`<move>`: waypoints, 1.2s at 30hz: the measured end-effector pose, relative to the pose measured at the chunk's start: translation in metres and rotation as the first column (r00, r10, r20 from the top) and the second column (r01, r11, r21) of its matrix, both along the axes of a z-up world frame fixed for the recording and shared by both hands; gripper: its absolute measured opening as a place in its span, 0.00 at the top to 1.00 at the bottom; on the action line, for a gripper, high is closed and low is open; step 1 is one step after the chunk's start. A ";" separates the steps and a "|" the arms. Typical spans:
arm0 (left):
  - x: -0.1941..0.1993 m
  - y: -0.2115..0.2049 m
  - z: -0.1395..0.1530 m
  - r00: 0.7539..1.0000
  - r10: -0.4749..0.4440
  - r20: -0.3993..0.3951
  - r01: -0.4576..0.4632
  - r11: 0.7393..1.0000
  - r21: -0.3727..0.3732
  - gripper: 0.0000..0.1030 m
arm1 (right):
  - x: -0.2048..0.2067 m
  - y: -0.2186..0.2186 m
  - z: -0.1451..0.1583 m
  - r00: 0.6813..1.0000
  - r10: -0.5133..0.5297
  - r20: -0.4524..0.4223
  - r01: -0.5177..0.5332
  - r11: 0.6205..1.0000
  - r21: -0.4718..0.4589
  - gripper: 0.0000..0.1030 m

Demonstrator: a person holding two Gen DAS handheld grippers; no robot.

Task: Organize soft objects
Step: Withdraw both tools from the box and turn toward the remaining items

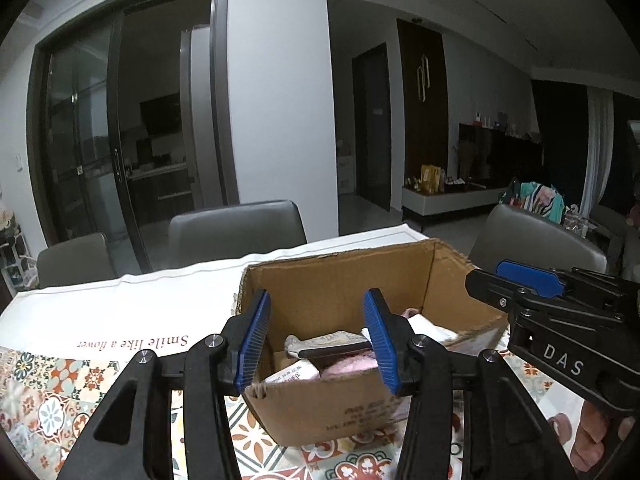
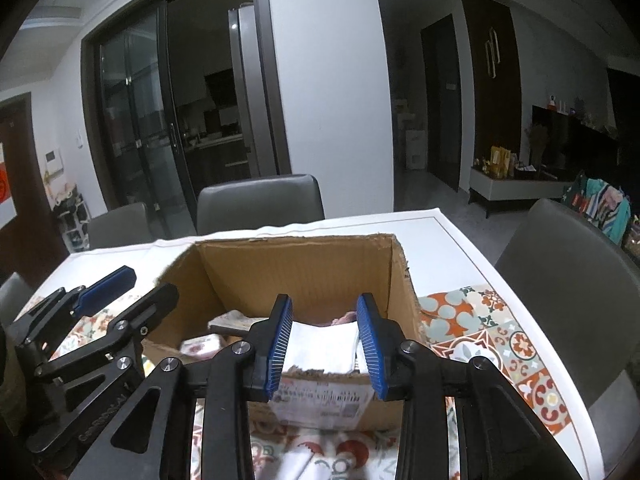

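Both tools, left tool (image 1: 318,340) and right tool (image 2: 325,344), hover empty with jaws apart at lower centre, above the brown cardboard box (image 2: 296,272) holding folded soft cloths (image 2: 324,344), seemingly just dropped.

box (image 2: 304,276) top open, walls all round

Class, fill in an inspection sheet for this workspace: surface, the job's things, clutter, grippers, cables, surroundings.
Surface: table under a patterned tablecloth with a white border.
Job's things: open cardboard box holding white folded cloth, a pink fluffy item and other soft pieces.
Clutter: nothing seen beside the box.
Grippers: left gripper and right gripper both open and empty, at the box's near rim.
Cables: nothing seen.
Surroundings: grey chairs behind the table, glass sliding doors, a low cabinet at right.
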State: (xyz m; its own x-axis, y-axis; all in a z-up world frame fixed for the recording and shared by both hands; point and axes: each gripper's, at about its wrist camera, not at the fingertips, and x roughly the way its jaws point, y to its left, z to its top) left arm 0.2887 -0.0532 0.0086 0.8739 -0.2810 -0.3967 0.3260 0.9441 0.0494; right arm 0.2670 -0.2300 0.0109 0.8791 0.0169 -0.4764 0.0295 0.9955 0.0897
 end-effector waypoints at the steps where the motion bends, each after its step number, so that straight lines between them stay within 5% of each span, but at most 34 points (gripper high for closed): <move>1: -0.004 0.000 0.002 1.000 -0.001 0.007 0.001 1.000 0.001 0.54 | -0.004 0.000 0.002 1.000 -0.002 0.005 0.002 1.000 0.000 0.66; 16: -0.066 0.006 0.011 1.000 0.001 0.013 -0.001 1.000 -0.014 0.54 | -0.070 -0.003 0.014 0.997 -0.047 0.053 0.047 0.999 0.004 0.59; 36: -0.133 0.001 -0.019 0.999 -0.006 -0.038 0.006 1.000 0.008 0.51 | -0.140 -0.016 -0.001 0.984 -0.166 0.061 0.165 0.986 0.015 0.50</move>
